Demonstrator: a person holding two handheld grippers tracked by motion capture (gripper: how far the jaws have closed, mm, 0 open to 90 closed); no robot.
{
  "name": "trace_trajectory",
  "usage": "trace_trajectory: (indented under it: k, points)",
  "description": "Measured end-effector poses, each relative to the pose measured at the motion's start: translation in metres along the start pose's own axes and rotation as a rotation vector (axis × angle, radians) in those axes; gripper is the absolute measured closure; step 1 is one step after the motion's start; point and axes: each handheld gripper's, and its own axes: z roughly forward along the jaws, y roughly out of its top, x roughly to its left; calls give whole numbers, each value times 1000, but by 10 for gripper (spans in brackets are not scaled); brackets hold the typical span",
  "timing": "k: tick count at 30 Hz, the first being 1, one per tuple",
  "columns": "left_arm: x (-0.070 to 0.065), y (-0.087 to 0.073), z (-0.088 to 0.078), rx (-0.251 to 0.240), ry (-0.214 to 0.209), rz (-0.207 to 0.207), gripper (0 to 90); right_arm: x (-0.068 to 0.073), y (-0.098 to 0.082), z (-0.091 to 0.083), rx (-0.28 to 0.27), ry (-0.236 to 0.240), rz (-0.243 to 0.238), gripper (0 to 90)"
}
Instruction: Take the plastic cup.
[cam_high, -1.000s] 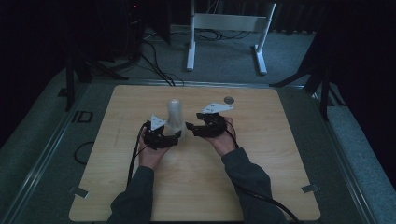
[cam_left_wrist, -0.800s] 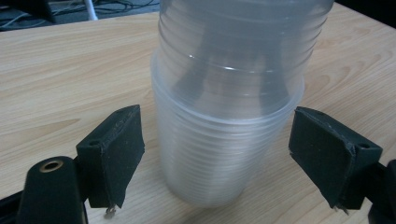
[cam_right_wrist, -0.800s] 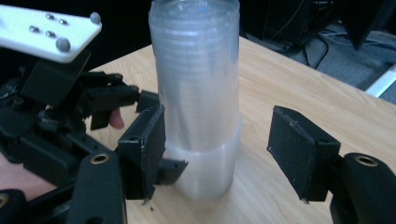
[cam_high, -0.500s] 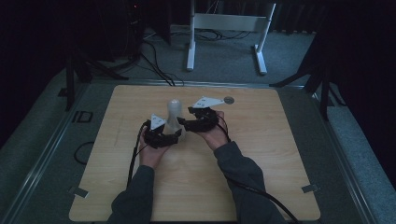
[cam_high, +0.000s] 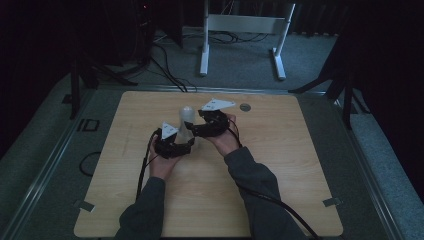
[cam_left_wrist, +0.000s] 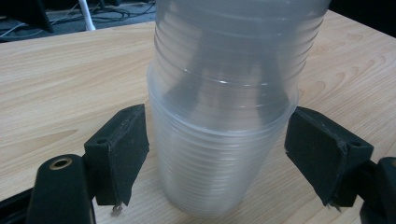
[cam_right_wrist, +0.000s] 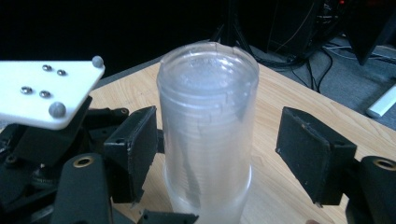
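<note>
Left tongs (cam_left_wrist: 217, 163) closing round cup stack (cam_left_wrist: 224, 116), right tongs (cam_right_wrist: 219, 156) opening.

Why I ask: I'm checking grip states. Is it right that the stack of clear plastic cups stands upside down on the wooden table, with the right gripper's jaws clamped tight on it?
Not quite. The right gripper has just been opening: the right gripper view shows both pads clear of the stack of cups. The rest holds.
</note>
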Motion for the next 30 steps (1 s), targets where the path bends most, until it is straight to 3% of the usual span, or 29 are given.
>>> trace_trajectory:
  k: [2, 21, 30]
  points:
    - [-2, 0, 0, -6, 11, 14, 224, 3, 2, 3, 2, -9, -22, 290]
    - [-5, -1, 1, -20, 22, 19, 234, 2, 11, 19, -8, -2, -21, 316]
    - [-5, 0, 1, -46, 28, 5, 207, 5, 12, 20, -3, 0, -26, 384]
